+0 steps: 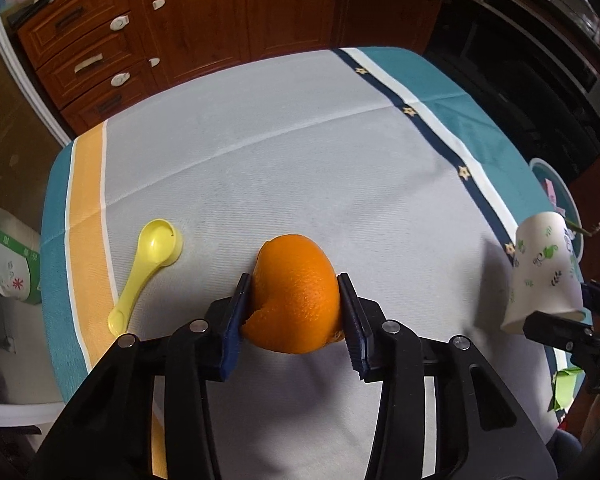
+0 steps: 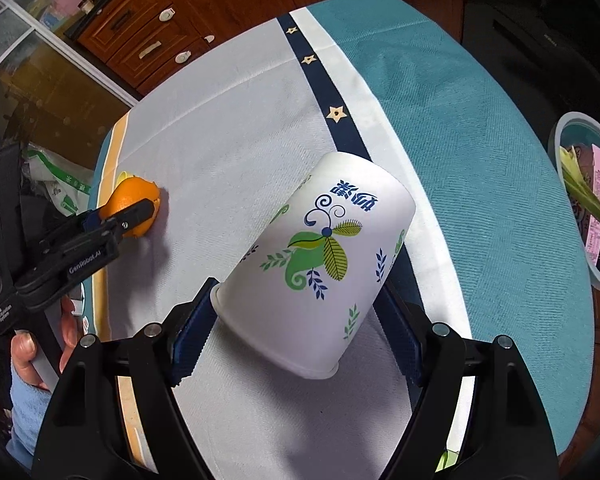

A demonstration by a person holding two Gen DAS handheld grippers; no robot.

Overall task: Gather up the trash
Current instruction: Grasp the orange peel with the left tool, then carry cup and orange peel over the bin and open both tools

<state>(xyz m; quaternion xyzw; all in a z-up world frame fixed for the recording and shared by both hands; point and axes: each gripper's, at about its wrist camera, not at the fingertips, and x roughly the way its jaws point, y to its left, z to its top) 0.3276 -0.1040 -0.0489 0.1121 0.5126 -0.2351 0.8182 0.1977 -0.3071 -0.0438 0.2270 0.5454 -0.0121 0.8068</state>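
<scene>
An orange peel, a hollow domed piece, sits between the blue pads of my left gripper, which is shut on it just above the tablecloth. In the right wrist view the same peel shows at the far left in that gripper. My right gripper is shut on a white paper cup with green and blue leaf print, held tilted with its mouth toward the camera. From the left wrist view the cup hangs at the right edge.
A yellow plastic measuring spoon lies on the cloth left of the peel. A teal bin with paper scraps and wrappers stands off the table's right side. Brown drawers stand behind the table. A hand holds the left gripper.
</scene>
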